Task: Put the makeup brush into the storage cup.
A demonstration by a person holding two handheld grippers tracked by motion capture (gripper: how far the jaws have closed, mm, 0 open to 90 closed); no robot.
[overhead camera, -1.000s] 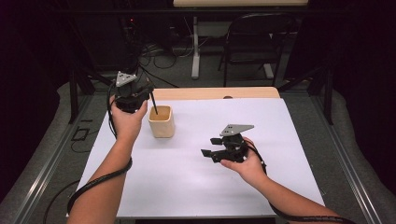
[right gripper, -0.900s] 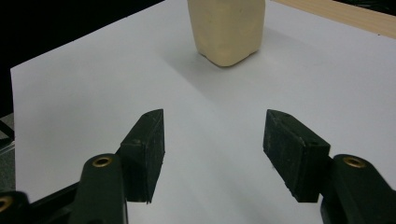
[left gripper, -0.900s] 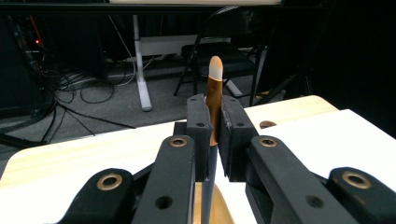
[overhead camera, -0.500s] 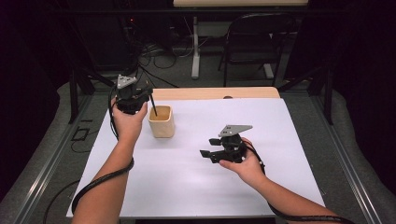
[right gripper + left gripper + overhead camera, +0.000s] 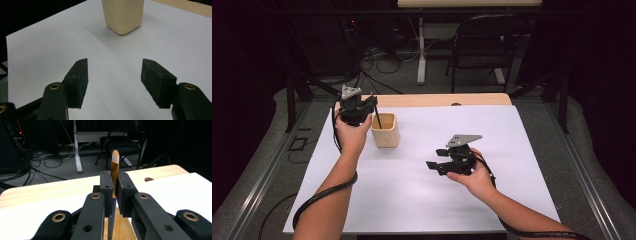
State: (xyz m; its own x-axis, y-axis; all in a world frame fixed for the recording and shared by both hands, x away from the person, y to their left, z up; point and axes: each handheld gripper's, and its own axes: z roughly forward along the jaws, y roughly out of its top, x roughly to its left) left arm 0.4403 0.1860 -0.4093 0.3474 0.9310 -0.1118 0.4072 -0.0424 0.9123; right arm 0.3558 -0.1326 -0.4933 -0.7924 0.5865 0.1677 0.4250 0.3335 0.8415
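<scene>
My left tool (image 5: 362, 107) is clamped on a thin stick (image 5: 114, 173), jaws pressed tight against its brown shaft, pale rounded tip poking up past them. I hold it over the cream cup (image 5: 385, 131), which stands on the white table (image 5: 512, 150) near the far left corner, and the stick's dark lower end dips into the cup's mouth. My right tool (image 5: 438, 159) hovers low over the middle of the table, well apart from the cup, jaws spread with nothing but bare white surface between them and the cup straight ahead.
</scene>
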